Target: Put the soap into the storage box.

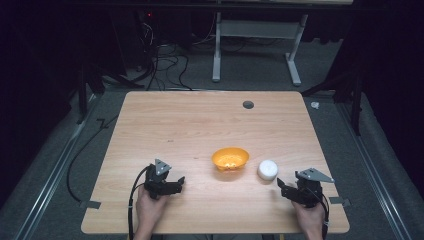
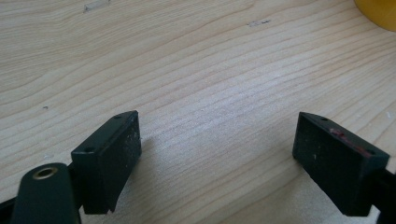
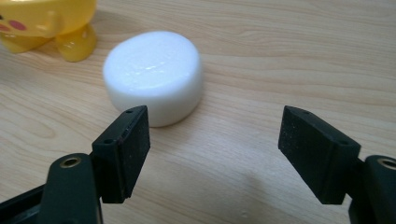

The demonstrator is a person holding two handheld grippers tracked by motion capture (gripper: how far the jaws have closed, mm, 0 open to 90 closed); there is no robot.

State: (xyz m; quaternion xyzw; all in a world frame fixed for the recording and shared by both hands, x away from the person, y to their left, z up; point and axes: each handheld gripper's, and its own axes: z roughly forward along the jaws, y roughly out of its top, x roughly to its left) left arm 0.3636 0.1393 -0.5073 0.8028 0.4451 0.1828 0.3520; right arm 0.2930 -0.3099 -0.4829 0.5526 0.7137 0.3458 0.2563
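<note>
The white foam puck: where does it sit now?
The white foam puck lies on the wooden table, right of the orange bowl, just ahead of the right gripper.

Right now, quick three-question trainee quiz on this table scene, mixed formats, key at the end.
1. True or false: the right gripper is shut on the white round foam puck.
2. What stands nearest the puck? A) yellow plastic bowl B) left gripper C) grey disc in the wooden table
3. Fill in: between the left gripper's jaws lies bare ____.

Key: 1 false, its jaws stand open, the puck ahead of them; 2 A; 3 wood.
</note>
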